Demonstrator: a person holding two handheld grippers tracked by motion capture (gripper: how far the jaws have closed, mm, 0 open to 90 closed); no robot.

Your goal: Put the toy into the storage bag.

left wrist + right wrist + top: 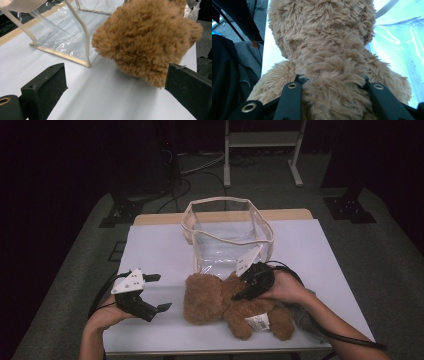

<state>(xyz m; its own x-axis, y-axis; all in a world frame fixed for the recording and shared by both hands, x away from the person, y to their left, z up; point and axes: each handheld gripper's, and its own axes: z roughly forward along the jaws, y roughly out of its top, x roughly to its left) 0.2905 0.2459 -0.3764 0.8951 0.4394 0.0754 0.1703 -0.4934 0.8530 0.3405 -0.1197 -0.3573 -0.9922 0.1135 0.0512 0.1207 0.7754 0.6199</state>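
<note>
While the right gripper (248, 287) pinched the teddy bear (227, 304) at lower centre, presumably for lifting | clear bag (227, 237) stood open-topped just above it, ready to receive | left gripper (159, 292) waited open, lower left, empty.

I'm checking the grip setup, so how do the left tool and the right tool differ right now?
The left tool stands open, holding nothing, beside the teddy bear; the right tool is closed on the bear's body. The left rests over bare table; the right lies across the bear, near the clear bag. Both are black and hand-held.
</note>
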